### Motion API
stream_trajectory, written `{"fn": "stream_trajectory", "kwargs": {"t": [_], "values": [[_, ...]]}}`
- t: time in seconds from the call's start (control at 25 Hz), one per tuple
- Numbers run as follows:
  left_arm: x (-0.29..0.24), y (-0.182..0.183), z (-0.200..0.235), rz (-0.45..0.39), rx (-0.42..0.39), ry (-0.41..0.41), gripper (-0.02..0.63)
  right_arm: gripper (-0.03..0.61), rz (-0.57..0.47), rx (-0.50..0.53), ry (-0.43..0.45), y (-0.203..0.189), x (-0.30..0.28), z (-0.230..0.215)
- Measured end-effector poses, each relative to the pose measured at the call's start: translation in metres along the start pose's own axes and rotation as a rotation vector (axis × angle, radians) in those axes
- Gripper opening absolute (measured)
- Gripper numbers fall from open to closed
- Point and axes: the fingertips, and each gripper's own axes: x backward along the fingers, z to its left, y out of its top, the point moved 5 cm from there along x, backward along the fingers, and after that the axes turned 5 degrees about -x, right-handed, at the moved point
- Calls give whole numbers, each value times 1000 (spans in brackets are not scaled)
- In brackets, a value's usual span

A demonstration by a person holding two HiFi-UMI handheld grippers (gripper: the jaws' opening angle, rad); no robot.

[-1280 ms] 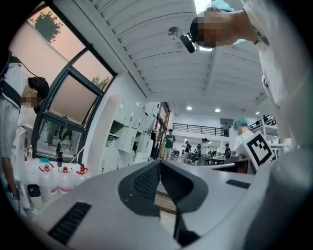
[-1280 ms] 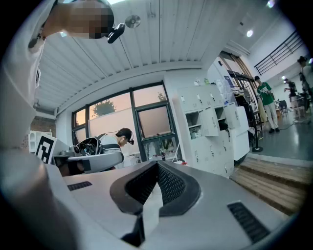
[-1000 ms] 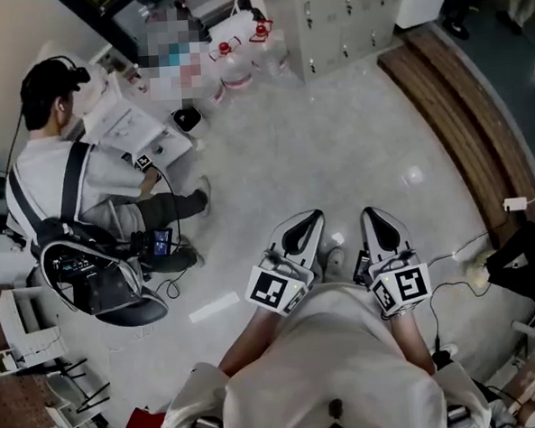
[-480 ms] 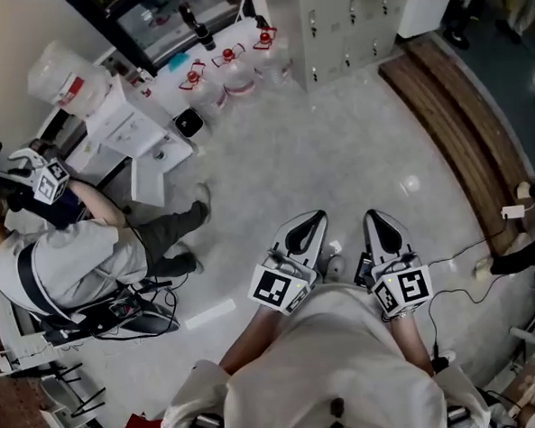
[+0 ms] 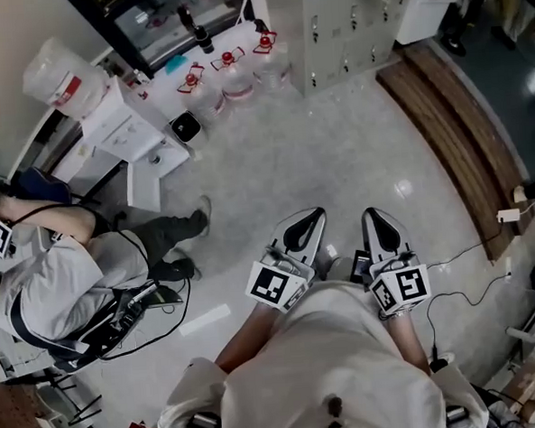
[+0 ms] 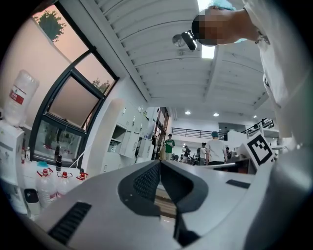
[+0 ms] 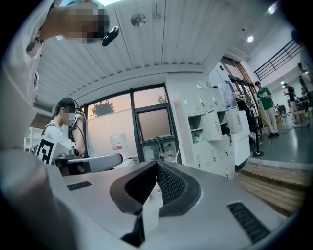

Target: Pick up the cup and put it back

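Note:
No cup shows in any view. In the head view I hold both grippers close to my body, above the grey floor, pointing forward. The left gripper [image 5: 316, 214] is shut with nothing between its jaws, and its marker cube [image 5: 276, 287] sits near my arm. The right gripper [image 5: 370, 212] is also shut and empty, with its marker cube [image 5: 401, 289] behind it. In the left gripper view the left gripper [image 6: 160, 161] has its tips meeting, with a hall and distant people beyond. In the right gripper view the right gripper [image 7: 157, 162] is pressed together on nothing.
Another person [image 5: 59, 276] crouches at the left with gear and cables. A white water dispenser [image 5: 141, 135] and several water bottles [image 5: 227, 75] stand at the back. Grey lockers [image 5: 328, 15] are behind them. A wooden step [image 5: 452, 125] curves along the right. A cable [image 5: 456, 265] lies on the floor.
The other person at the left has shifted further left and bent lower, with an arm and a marker cube now at the frame edge. My two grippers have stayed put and shut.

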Motion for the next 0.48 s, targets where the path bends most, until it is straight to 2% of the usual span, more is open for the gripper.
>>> {"fn": "stream_trajectory", "kwargs": {"t": [0.28,0.48], "values": [[-1,3,31,-4,-1,13,9,25,7,18,16,4,-37,6],[-20,-6,44,16,12,27,9,25,25,8,29,1,-53,-9]]}}
